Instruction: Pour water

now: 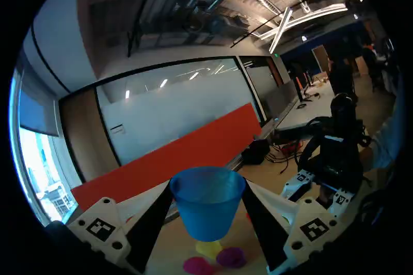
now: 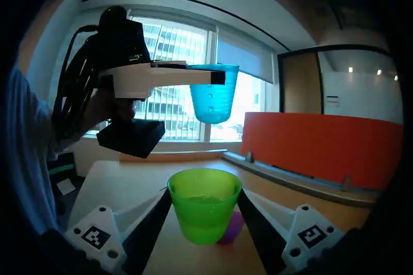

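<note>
While the left gripper (image 1: 207,187) presses both fingers on the sides of an upright blue cup (image 1: 207,213) and holds it high above the tabletop (image 2: 124,182), the right gripper (image 2: 205,192) is closed just as far on an upright green cup (image 2: 205,215), low and near, with what looks like liquid part-way up it. In the right gripper view the blue cup hangs above and beyond the green one, well apart from it. A purple cup (image 2: 235,227) stands on the tabletop just behind the green cup, to its right.
</note>
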A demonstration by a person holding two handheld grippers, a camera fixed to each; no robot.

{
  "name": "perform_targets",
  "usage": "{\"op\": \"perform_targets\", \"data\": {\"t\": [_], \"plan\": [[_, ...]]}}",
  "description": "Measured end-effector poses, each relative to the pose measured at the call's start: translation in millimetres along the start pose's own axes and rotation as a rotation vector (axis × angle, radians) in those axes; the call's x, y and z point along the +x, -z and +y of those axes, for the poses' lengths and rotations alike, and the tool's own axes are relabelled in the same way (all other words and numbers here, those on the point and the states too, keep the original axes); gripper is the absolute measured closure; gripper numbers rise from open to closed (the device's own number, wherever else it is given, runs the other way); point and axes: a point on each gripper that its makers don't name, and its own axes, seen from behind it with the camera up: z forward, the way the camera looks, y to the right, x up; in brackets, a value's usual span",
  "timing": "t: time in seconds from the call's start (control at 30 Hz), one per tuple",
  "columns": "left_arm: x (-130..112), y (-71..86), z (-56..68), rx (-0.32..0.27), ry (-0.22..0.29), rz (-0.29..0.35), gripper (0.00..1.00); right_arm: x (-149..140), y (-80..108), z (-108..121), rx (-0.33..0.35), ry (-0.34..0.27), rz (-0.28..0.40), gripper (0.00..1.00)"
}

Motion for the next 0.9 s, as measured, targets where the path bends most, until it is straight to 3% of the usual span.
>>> {"op": "perform_targets", "data": {"t": [0.2, 0.4, 0.9], "plan": [[-8, -3.4, -9.7, -0.004, 0.154, 0.005, 0.11, 2, 1.8, -2, 0.0, 0.002, 0.002, 0.1], [-19, -5.1, -15.0, 0.002, 0.253, 0.001, 0.11, 3, 3.5, -4, -0.004, 0.005, -0.001, 0.1], [-58, 1.3, -15.6, 0.024, 0.33, -0.025, 0.11, 2, 16.8, 5, -0.032, -0.016, -0.022, 0.1]]}}
